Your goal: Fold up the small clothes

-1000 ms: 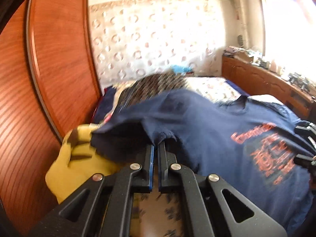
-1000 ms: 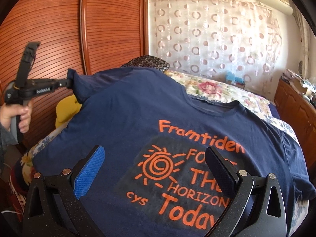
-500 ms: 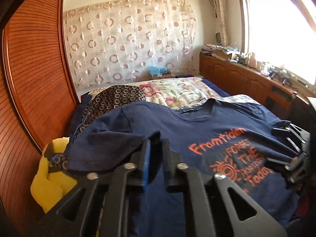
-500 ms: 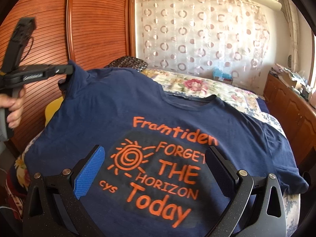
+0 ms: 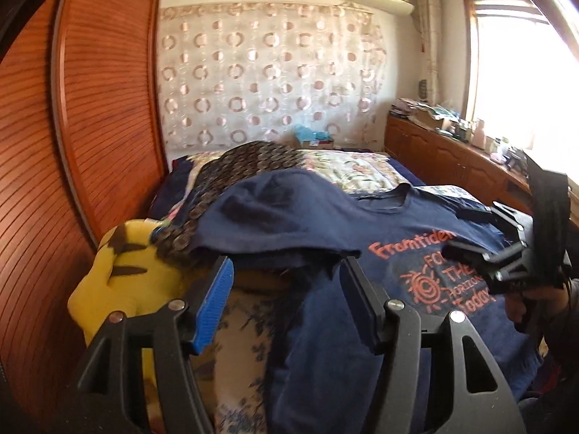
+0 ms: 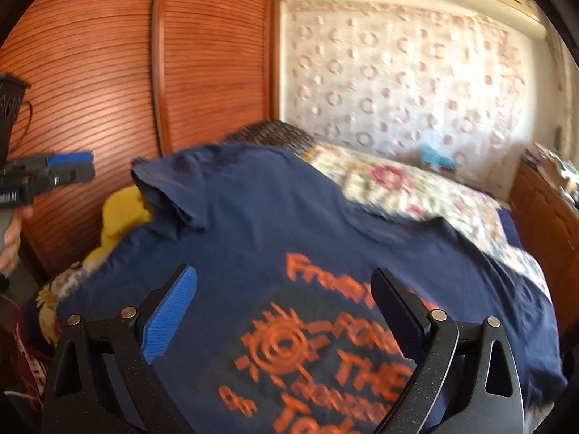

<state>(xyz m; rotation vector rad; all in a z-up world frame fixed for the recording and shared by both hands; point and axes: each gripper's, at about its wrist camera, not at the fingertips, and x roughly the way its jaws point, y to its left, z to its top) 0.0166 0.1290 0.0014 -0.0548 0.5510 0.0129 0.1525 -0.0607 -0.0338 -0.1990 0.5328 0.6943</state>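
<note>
A navy T-shirt point(image 5: 289, 217) with orange print lies spread face up on the bed; it also fills the right wrist view point(image 6: 289, 224). Its left sleeve point(image 6: 163, 188) is flopped over onto the shirt body. My left gripper point(image 5: 286, 271) is open and empty, just in front of that sleeve's hem; in the right wrist view it point(image 6: 72, 166) is clear of the cloth at the left. My right gripper point(image 6: 284, 289) is open and empty, hovering over the printed chest; it also shows at the right of the left wrist view point(image 5: 470, 249).
A yellow plush toy point(image 5: 123, 275) lies at the bed's left edge beside the wooden slatted wardrobe point(image 5: 72, 144). A dark patterned pillow point(image 5: 246, 166) and floral bedding point(image 6: 405, 184) lie beyond the shirt. A wooden cabinet point(image 5: 452, 166) runs along the right under the window.
My left gripper has opened and let go of the sleeve, which dropped onto the shirt. The right gripper stayed open and shifted slightly over the print.
</note>
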